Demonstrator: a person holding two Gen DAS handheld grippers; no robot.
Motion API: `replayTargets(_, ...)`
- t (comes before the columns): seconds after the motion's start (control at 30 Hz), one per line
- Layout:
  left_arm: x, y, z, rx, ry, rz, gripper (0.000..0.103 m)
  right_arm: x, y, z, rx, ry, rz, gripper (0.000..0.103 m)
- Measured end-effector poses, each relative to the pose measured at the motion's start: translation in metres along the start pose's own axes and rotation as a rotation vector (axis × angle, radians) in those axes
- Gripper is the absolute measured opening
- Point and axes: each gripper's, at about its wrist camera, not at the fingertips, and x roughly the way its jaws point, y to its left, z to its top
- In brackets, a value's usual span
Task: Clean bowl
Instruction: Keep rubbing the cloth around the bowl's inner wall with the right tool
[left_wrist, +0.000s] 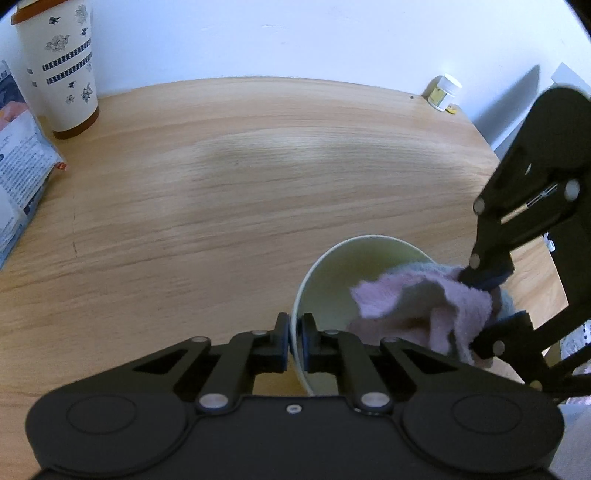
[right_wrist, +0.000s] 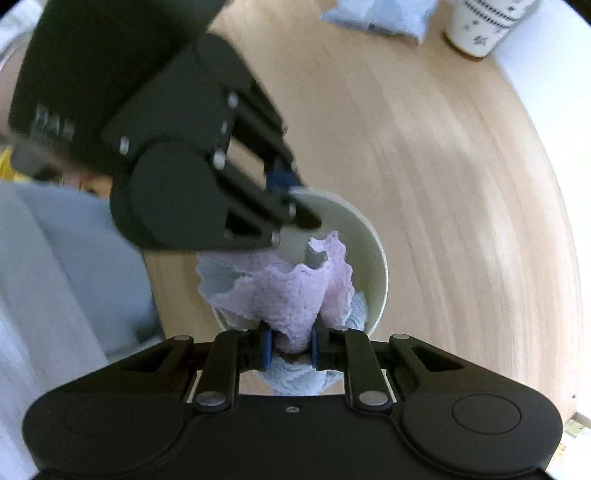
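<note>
A pale cream bowl (left_wrist: 343, 269) sits on the wooden table at the lower right of the left wrist view. My left gripper (left_wrist: 294, 341) is shut on the bowl's near rim, one finger outside and one inside. My right gripper (left_wrist: 491, 306) comes in from the right, shut on a pink and pale blue cloth (left_wrist: 424, 306) that lies inside the bowl. In the right wrist view my right gripper (right_wrist: 290, 347) pinches the cloth (right_wrist: 291, 295) over the bowl (right_wrist: 373, 266), and my left gripper (right_wrist: 288, 184) holds the far rim.
A tall floral cup (left_wrist: 59, 66) and a printed packet (left_wrist: 18, 173) stand at the table's far left. A small white-capped jar (left_wrist: 445, 91) sits at the far right by the wall. Wide bare wood (left_wrist: 240, 184) lies between them. A person's grey clothing (right_wrist: 66, 266) is at the left.
</note>
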Motion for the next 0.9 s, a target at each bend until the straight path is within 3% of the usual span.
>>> replayTargets(0.5,-0.005,-0.003,0.001,0.016,0.015,-0.024,0.007,0.052,-0.016,0.030,0.063,0.024,0.059,0.019)
replayTargets(0.73,-0.003,-0.001,0.004,0.006,0.014,-0.016,0.007,0.051,-0.011,0.042,0.110,-0.084,-0.051,0.019)
replayTargets(0.9,-0.002,-0.008,0.004,0.035,0.014,-0.006,0.007,0.029,-0.002,0.043,0.045,-0.069,-0.136,0.020)
